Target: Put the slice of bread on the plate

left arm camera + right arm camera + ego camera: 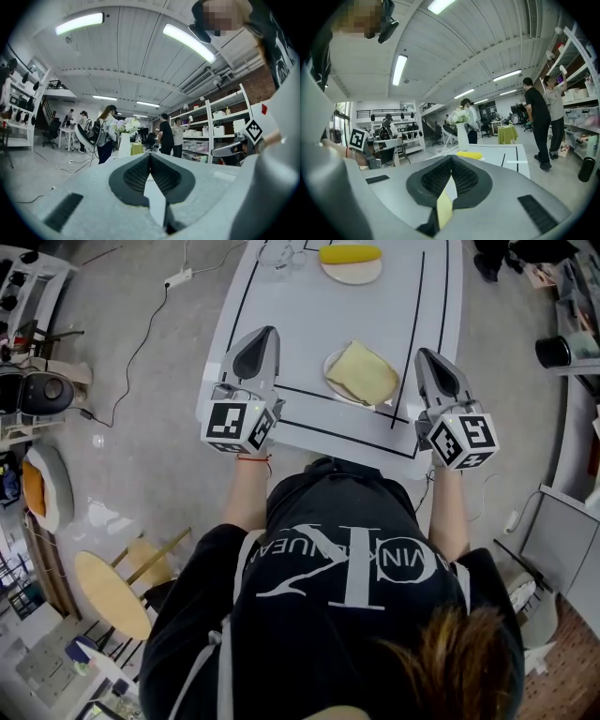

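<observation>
A pale yellow slice of bread (pixel 362 372) lies on a white plate (pixel 333 381) near the front edge of the white table (pixel 309 324). My left gripper (pixel 263 337) hovers over the table's front left corner, apart from the plate. On the plate's other side, my right gripper (pixel 427 356) hangs near the front right corner. Both point away from me, jaws shut with nothing between them. In the left gripper view the dark pads of my left gripper (pixel 150 155) meet. In the right gripper view my right gripper (pixel 451 159) is shut too, with a strip of yellow showing below the pads.
A yellow corn cob (pixel 351 253) lies on a second plate (pixel 352 274) at the table's far end. Black lines mark the tabletop. A power strip (pixel 177 278) with a cable lies on the floor at left, a round wooden stool (pixel 112 594) behind me. People (pixel 536 122) stand by shelves.
</observation>
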Tool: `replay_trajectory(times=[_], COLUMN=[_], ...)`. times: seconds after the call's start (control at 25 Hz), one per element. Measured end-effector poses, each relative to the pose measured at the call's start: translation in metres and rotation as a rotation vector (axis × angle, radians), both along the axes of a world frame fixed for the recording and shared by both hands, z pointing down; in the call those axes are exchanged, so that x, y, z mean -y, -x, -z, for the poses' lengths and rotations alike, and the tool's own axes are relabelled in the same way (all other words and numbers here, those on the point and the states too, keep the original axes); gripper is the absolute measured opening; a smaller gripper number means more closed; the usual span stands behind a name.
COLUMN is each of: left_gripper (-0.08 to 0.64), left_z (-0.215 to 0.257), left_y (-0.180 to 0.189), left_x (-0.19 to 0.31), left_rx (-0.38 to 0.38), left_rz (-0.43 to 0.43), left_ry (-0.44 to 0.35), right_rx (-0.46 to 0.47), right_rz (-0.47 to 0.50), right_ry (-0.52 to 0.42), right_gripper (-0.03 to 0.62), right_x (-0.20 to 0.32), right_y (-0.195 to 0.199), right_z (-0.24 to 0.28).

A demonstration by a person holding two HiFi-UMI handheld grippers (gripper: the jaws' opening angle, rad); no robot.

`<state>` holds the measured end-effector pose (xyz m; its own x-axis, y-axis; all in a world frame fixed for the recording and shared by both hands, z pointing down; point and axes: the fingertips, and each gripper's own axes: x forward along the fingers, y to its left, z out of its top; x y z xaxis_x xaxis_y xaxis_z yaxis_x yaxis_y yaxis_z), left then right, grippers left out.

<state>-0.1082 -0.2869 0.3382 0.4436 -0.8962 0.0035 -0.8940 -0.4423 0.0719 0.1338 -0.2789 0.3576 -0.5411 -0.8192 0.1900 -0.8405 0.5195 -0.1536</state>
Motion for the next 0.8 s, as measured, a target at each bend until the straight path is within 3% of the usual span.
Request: replay_trajectory(times=[0.8], left_gripper=[0.005], left_z=[0.038], left_y=[0.011], left_x=[0.008], left_rx=[-0.007], left_rz=[0.041], left_ry=[-0.076], right_rx=[0.03], right_rz=[-0.03], right_ry=[-0.126], right_gripper=[0.0], right_x=[0.005], right_y=[-0.008], right_z=[0.041])
